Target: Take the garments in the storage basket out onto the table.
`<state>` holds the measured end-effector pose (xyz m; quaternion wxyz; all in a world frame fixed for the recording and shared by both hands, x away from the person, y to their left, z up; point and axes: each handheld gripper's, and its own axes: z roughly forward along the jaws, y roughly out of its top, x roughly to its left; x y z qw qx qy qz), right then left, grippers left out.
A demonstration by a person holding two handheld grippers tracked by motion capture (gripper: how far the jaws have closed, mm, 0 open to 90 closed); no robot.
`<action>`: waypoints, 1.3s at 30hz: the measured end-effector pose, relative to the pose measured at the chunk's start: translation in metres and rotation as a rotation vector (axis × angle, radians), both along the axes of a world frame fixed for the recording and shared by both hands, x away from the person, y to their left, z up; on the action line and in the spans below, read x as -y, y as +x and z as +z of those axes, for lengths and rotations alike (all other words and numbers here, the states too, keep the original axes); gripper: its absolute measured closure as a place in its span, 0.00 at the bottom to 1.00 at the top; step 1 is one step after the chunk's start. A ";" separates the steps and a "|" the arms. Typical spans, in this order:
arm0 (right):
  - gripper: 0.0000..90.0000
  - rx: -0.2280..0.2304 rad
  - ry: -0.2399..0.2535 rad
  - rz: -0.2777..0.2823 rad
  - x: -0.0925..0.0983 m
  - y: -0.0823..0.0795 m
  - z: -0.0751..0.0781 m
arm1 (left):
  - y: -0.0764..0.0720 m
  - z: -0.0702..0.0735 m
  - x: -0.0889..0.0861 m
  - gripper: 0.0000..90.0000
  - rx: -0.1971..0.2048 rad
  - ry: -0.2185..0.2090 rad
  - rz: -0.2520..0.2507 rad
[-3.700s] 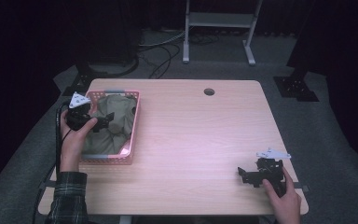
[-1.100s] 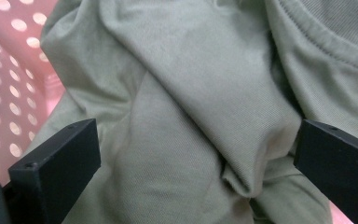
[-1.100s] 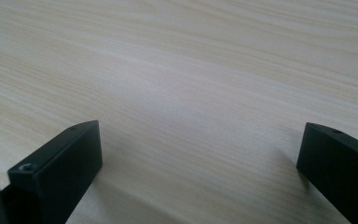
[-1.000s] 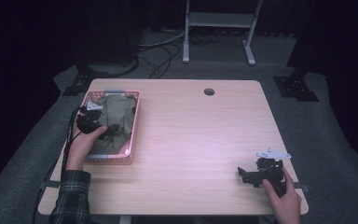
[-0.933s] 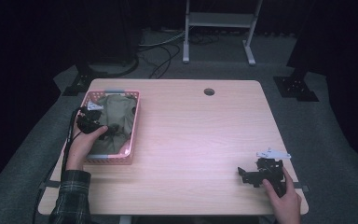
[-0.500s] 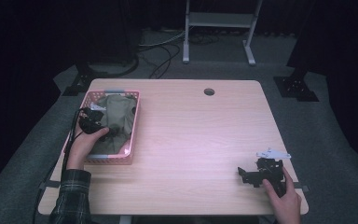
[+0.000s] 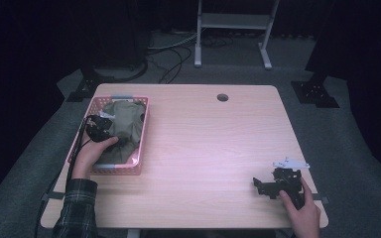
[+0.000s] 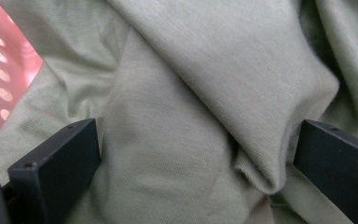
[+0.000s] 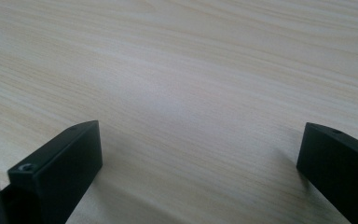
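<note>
Overhead, a pale wood bench is sitting in a dark room; at nine o'clock, spread left fingers are straddling crumpled olive cloth in a pink basket; right fingers are resting spread.

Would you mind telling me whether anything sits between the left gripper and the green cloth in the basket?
Nothing visible does. The left gripper is open and pressed straight into the green cloth, with a fold of it bunched between the jaws. The pink basket wall lies off to the side, not in the way.
</note>
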<state>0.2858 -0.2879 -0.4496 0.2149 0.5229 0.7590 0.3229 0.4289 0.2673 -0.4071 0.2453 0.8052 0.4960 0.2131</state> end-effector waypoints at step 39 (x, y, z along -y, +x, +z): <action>0.00 0.000 0.000 0.000 0.000 0.000 0.000 | 0.007 0.000 0.001 0.27 -0.095 0.111 0.020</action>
